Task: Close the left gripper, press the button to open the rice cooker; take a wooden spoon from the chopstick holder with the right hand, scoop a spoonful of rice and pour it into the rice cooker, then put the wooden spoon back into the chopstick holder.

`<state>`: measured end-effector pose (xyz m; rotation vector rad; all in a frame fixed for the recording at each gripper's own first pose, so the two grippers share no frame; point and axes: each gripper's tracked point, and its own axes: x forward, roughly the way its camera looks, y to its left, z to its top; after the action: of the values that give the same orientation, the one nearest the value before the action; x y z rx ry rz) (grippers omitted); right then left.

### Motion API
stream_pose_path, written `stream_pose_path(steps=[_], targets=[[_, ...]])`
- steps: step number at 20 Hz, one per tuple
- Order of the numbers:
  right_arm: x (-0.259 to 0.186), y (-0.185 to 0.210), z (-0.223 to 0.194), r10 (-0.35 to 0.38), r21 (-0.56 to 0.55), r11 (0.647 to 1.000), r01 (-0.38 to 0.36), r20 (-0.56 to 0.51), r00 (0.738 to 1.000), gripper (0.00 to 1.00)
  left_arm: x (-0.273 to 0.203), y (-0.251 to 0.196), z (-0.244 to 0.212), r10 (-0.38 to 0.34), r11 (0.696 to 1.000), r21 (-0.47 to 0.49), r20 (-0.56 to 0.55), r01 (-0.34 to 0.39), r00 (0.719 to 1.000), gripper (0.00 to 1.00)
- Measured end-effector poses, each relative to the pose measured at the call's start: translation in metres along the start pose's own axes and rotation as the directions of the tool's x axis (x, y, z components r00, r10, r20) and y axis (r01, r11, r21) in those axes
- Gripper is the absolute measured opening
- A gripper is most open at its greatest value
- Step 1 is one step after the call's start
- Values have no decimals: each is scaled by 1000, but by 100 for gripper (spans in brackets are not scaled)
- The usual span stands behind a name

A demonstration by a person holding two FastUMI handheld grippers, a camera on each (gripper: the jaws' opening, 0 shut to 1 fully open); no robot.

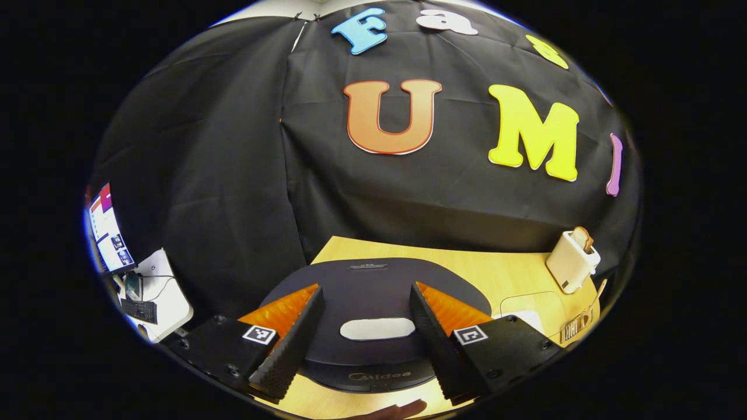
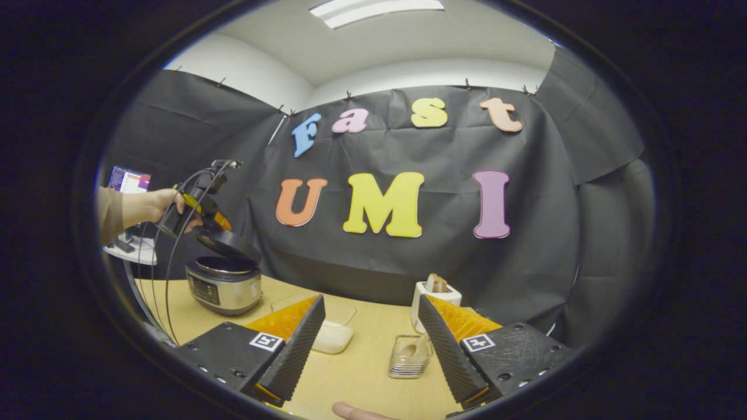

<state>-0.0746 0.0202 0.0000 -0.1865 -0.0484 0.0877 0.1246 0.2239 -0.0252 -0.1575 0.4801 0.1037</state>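
Note:
The rice cooker (image 2: 224,286) stands at the table's left, its dark lid (image 2: 227,242) tilted up and the steel pot rim showing. A hand (image 2: 149,205) holds my left gripper (image 2: 198,210) just above that lid. In the left gripper view the left gripper (image 1: 366,286) is open, its fingers straddling the lid (image 1: 373,271) with its white oval patch (image 1: 377,328). My right gripper (image 2: 371,298) is open and holds nothing, low over the table. Just beyond it is the chopstick holder (image 2: 411,356) with something tan and wooden inside. A clear tub of white rice (image 2: 331,333) lies left of the holder.
A cream toaster (image 2: 435,294) with a bread slice stands behind the holder, near the cloth wall. The left gripper view also has the toaster (image 1: 572,259), the holder (image 1: 578,324) and the rice tub (image 1: 525,309). Cables hang from the left gripper over the wooden table (image 2: 362,373). A desk with a monitor (image 1: 108,230) is far left.

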Motion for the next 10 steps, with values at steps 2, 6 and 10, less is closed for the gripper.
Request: stream_pose_path(steps=[2,6,10], targets=[[1,-1,-4,1,1,1000,-1,-7,1000,95,0,-1,-9,2,1000,9,-11,-2,1000,93],[6,-2,-9,-1,15,1000,2,-34,999,95,-4,-4,-38,-16,1000,-2,-81,16,997,93],[5,-3,-6,-1,19,1000,1,-28,1000,95,-12,-11,-56,-47,999,10,-126,49,991,93]])
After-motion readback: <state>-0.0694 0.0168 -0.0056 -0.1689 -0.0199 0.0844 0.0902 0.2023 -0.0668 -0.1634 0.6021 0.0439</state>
